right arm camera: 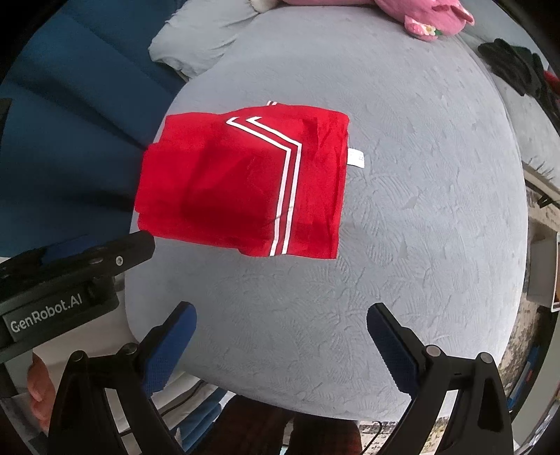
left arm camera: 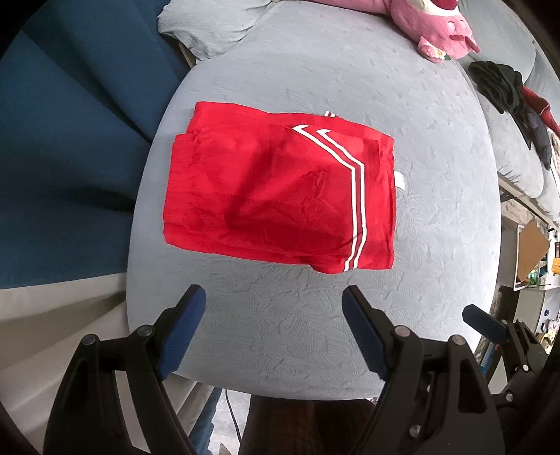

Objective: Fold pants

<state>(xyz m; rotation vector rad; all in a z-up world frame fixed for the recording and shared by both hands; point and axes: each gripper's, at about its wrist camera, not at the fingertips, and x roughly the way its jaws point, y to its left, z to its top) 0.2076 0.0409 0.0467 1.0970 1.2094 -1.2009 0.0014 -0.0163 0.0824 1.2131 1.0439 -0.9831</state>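
Observation:
The red pants (left arm camera: 280, 196) with two white side stripes lie folded into a flat rectangle on the grey bed cover (left arm camera: 315, 332); the right wrist view shows the same red pants (right arm camera: 241, 185) with a white label sticking out at their right edge. My left gripper (left arm camera: 274, 297) hangs above the cover on the near side of the pants, open, nothing between its blue pads. My right gripper (right arm camera: 281, 313) is likewise open and empty, also short of the pants. The left gripper's body (right arm camera: 70, 273) shows at the left of the right wrist view.
A pink plush toy (left arm camera: 437, 31) lies at the far edge of the bed, with dark clothes (left arm camera: 504, 87) piled to its right. A grey pillow (left arm camera: 210, 24) sits at the far left. Blue fabric (left arm camera: 70, 140) drops off the bed's left side. The near edge of the bed curves below the grippers.

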